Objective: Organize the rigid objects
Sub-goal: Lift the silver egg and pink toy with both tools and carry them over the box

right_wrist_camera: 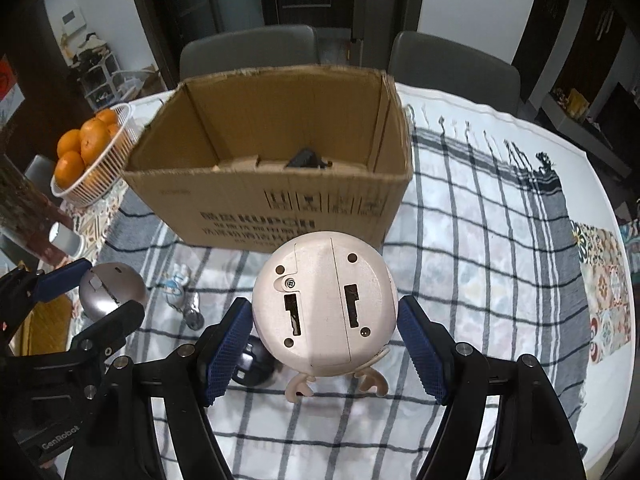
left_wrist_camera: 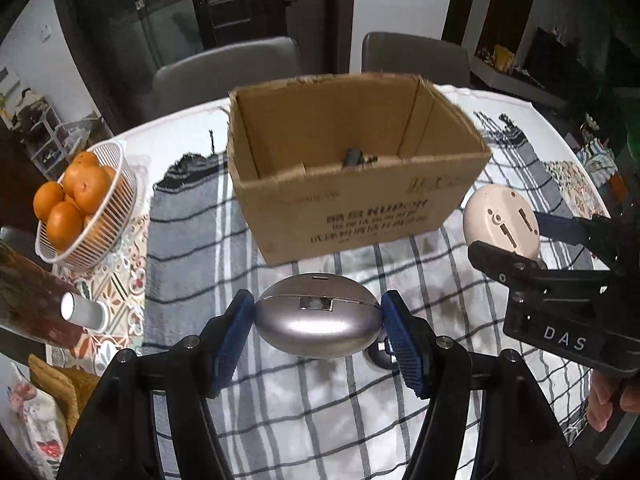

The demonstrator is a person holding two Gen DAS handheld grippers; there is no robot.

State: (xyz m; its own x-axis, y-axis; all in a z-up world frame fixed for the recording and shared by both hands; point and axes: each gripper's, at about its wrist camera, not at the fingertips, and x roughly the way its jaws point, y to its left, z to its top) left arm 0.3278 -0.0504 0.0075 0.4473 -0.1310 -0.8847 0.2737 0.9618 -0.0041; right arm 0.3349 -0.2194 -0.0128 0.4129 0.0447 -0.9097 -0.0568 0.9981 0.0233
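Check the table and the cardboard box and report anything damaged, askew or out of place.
The cardboard box has a ragged, torn top rim along its far wall, as if the flaps were ripped off. A bottle at the left table edge appears to lie on its side. Nothing looks spilled; the oranges sit inside their white basket.

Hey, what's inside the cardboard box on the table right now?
Inside the cardboard box, one small dark object lies on the floor near the far wall. The near wall covers the front of the floor, so anything lying there cannot be seen.
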